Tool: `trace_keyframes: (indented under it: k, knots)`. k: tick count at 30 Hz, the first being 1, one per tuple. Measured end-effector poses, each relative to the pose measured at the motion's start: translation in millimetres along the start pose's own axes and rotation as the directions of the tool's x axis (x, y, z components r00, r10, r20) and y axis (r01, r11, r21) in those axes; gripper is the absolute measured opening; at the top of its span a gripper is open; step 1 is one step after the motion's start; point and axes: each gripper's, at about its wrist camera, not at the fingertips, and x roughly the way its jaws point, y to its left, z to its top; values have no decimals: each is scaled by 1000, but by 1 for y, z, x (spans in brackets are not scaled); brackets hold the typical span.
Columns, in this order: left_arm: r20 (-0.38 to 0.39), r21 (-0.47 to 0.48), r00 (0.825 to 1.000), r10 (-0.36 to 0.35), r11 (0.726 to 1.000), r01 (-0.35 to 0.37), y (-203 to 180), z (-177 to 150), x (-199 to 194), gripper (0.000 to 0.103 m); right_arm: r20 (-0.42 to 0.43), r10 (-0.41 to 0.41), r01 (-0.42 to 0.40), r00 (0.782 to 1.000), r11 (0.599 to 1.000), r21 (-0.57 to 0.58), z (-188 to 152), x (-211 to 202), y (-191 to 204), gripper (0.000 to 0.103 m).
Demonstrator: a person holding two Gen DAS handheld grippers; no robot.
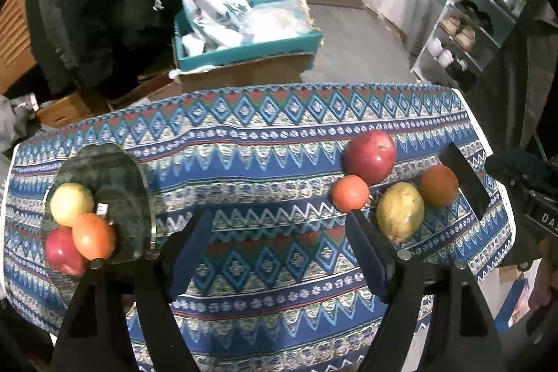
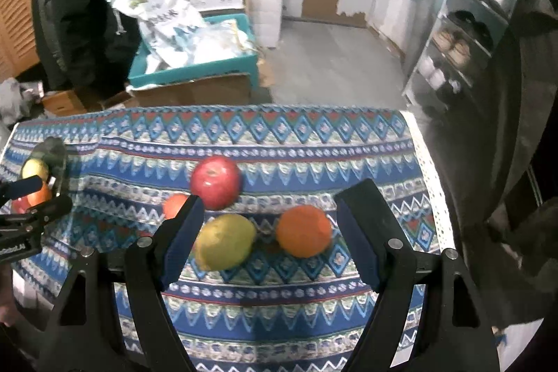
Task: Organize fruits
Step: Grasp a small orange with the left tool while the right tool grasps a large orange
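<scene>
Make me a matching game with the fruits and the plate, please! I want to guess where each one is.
Things:
1. big red apple
2. yellow-green apple
3. big orange
4. right tool

Places:
A. on the dark plate
B. on the cloth behind the yellow mango
C. open above the mango and orange
D. right of the mango

Pairs: 1-B, 2-A, 3-D, 4-C

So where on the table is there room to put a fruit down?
The cloth is bare between the green plate and the small orange, and along the far edge. Crowded: the plate's near side, and around the red apple and pear.
</scene>
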Motion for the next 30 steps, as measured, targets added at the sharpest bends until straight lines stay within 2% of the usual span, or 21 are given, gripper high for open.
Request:
trace_keyframes:
  k: [8,16,30]
  knots:
    - [-54,13,999,-2,1000,3,-15,3,32,80,-91,-4,10,996,998,57,-11,40,-27,79]
    - [-100,-4,995,-23,1000,23,-21,7,63,80,-197,22,-1,980,995,104,-21,91,-44,79]
    - [-160,20,984,-78,996,82,-48,18,103,80,-289,63,-23,955,990,140,-34,143,-49,78]
